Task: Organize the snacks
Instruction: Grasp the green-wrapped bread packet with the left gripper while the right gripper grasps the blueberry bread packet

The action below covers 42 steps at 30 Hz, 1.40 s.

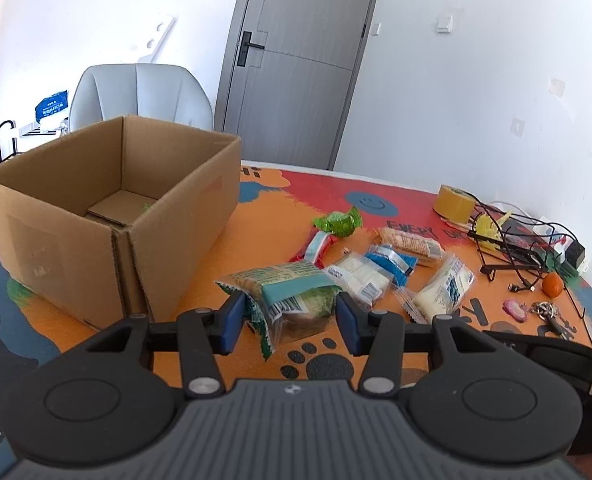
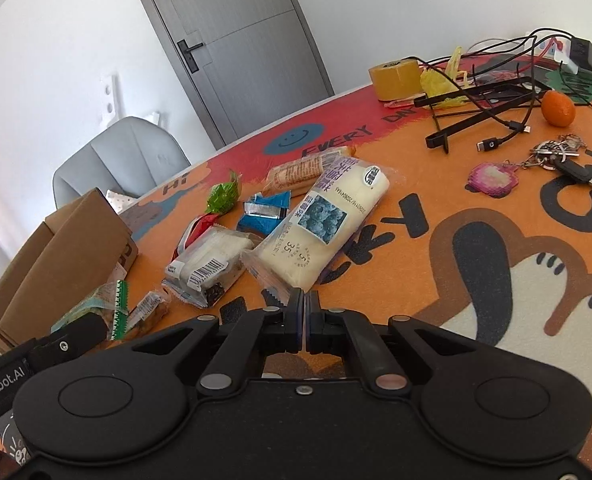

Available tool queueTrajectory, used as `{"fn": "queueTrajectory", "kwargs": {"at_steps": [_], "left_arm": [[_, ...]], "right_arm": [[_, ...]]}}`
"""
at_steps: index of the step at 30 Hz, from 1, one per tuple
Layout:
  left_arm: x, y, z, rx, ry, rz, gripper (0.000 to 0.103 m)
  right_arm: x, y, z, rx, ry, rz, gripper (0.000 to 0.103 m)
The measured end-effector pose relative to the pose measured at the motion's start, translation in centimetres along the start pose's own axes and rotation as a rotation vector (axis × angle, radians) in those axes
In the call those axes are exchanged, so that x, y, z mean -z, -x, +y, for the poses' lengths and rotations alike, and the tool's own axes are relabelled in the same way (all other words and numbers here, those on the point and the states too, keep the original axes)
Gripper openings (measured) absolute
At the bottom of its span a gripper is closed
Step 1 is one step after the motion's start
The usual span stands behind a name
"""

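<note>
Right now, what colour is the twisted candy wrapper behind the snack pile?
Green, shiny foil: the candy wrapper shows best in the left wrist view.

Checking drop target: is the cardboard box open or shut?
Open. The cardboard box has no top flaps over it; the left wrist view looks straight down to its floor.

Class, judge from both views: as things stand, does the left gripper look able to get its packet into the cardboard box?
Probably yes: the left gripper grips the green-edged packet, and the cardboard box stands open-topped just beside it, nothing between.

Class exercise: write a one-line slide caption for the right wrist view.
Right gripper shut on the edge of the large white snack packet, other snacks scattered on the colourful table mat.
</note>
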State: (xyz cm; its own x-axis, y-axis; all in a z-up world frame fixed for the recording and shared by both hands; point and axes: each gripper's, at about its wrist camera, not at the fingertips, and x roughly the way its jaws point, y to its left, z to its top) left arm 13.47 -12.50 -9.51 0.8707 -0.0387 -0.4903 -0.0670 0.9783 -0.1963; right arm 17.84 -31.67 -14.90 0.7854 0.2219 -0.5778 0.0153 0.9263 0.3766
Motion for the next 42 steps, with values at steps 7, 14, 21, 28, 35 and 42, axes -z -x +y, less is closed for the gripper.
{"fn": "queueTrajectory", "kwargs": {"at_steps": [7, 14, 21, 28, 35, 42], "left_arm": [[-1.0, -0.2, 0.3, 0.002, 0.012, -0.042, 0.048], [-1.6, -1.6, 0.0, 0.013, 0.01, -0.039, 0.048], [-1.6, -2.7, -0.1, 0.022, 0.007, -0.018, 0.048], [-1.7, -2.9, -0.1, 0.016, 0.004, -0.014, 0.048], [-1.4, -1.9, -0.1, 0.025, 0.007, -0.024, 0.048], [-1.5, 0.3, 0.0, 0.04, -0.003, -0.055, 0.048]], "right_arm": [[-1.2, -0.3, -0.1, -0.004, -0.022, -0.03, 0.047], [-2.4, -2.3, 0.5, 0.021, -0.04, -0.038, 0.054], [-3.5, -4.1, 1.4, 0.068, -0.032, -0.055, 0.072], [-2.6, -4.7, 1.4, 0.109, 0.016, -0.006, 0.053], [-1.3, -2.6, 1.1, 0.058, 0.036, 0.001, 0.036], [-0.7, -0.3, 0.9, 0.016, -0.002, -0.02, 0.032]]}}
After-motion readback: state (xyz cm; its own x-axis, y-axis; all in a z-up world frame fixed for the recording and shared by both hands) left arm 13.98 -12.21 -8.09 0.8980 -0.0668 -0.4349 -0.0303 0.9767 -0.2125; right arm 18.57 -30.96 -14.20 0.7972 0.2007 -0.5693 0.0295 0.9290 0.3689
